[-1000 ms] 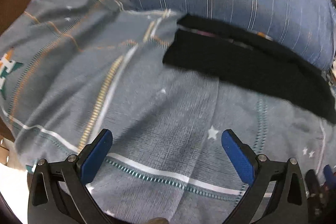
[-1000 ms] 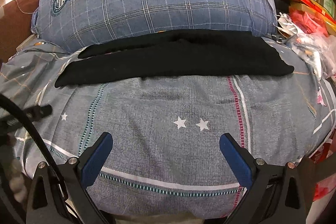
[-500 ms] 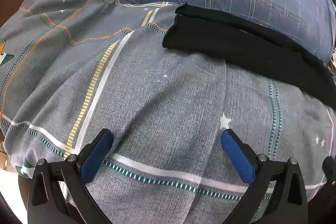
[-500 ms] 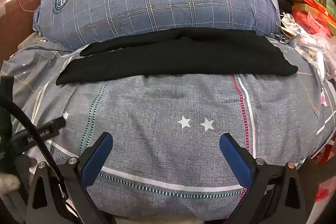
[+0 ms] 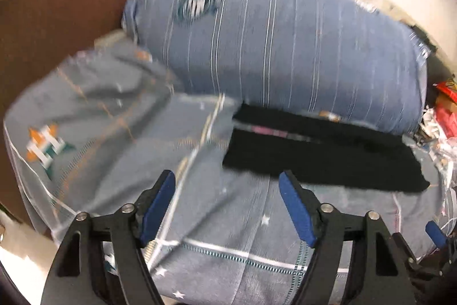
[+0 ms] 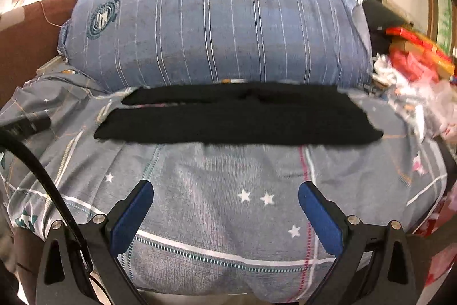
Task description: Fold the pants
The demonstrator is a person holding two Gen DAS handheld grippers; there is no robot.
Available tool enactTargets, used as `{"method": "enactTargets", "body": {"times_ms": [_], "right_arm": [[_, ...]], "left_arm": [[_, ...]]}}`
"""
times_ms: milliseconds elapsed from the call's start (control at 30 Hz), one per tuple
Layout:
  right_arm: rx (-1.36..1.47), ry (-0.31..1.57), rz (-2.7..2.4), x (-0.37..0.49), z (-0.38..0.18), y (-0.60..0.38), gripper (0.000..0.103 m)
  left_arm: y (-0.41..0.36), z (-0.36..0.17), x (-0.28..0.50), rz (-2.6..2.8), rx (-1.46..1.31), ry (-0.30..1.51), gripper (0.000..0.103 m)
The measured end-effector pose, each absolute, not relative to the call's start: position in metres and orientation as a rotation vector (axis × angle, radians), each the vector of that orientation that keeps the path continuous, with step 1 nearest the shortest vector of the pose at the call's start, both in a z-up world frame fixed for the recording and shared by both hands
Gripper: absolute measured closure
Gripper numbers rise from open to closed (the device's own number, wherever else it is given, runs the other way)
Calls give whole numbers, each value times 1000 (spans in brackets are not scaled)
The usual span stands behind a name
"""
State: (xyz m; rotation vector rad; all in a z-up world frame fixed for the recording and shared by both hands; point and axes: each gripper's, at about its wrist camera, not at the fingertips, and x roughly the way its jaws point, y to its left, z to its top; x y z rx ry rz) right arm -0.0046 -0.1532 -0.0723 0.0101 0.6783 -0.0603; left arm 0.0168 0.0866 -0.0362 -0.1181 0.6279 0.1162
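Hovering both grippers clear of the bedspread (image 6: 217, 219), nothing held. Left gripper (image 5: 227, 203): jaws have just been closing partway, apart with only air between them. Right gripper (image 6: 225, 212): jaws wide apart, empty. Pants (image 6: 237, 116) lie as a long black band across the bed, just in front of the blue pillow (image 6: 217, 27), apparently already doubled lengthwise. Looks like a pause between folds. Next move probably calls for each gripper to reach an end of the band, pinch both layers and bring one end over the other.
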Motion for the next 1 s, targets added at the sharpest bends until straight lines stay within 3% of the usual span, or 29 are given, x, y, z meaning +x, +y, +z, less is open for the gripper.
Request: {"method": "enactTargets", "body": {"times_ms": [200, 1000], "right_arm": [[-13, 652, -42, 3, -56, -148, 0], [32, 766, 34, 42, -117, -169, 0]], "left_arm": [[93, -18, 7, 113, -95, 585, 20], [80, -69, 34, 88, -75, 746, 20]]}}
